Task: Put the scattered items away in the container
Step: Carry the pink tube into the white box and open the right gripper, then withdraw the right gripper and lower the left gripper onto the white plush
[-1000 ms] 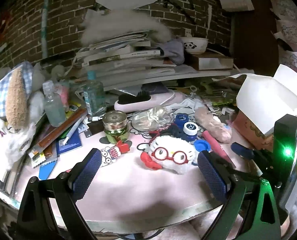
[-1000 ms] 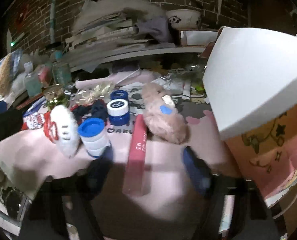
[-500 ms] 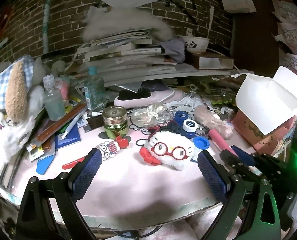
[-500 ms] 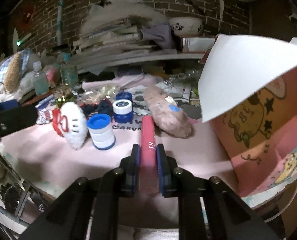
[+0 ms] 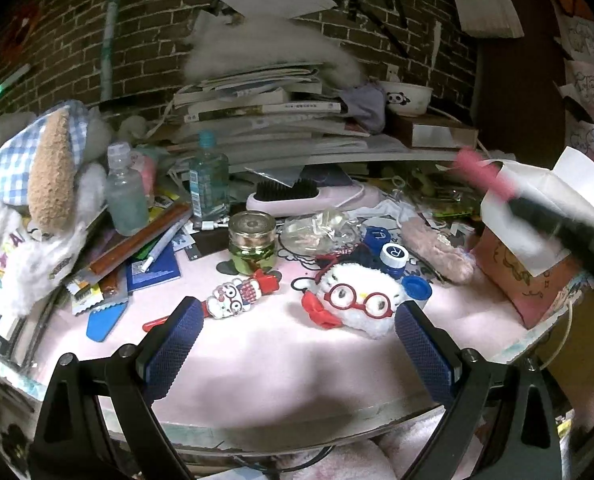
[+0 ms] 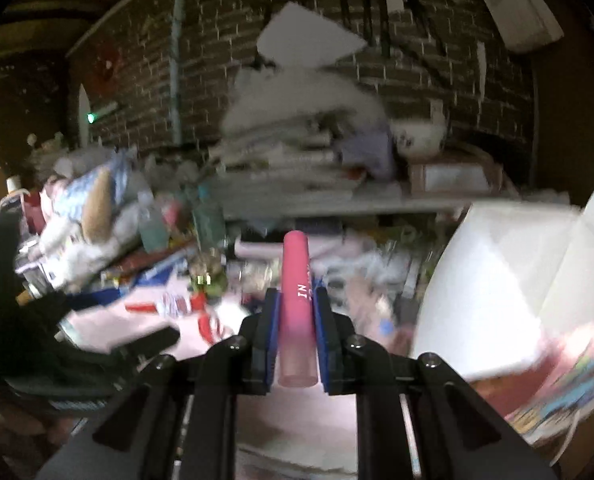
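Pink tube clamped in right gripper, carry step; next, release over box; left gripper jaws apart, empty.

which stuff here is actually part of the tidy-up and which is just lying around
Part of the job:
- pink tube, clamped in the right gripper
- open cartoon-print box
- white plush with red glasses
- blue-capped lens cases
- open left gripper

Just lying about:
- stacked books
- panda bowl
- hairbrush

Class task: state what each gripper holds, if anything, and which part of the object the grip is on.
The right gripper is shut on the pink tube, gripping its lower, paler half. The left gripper is open and holds nothing.
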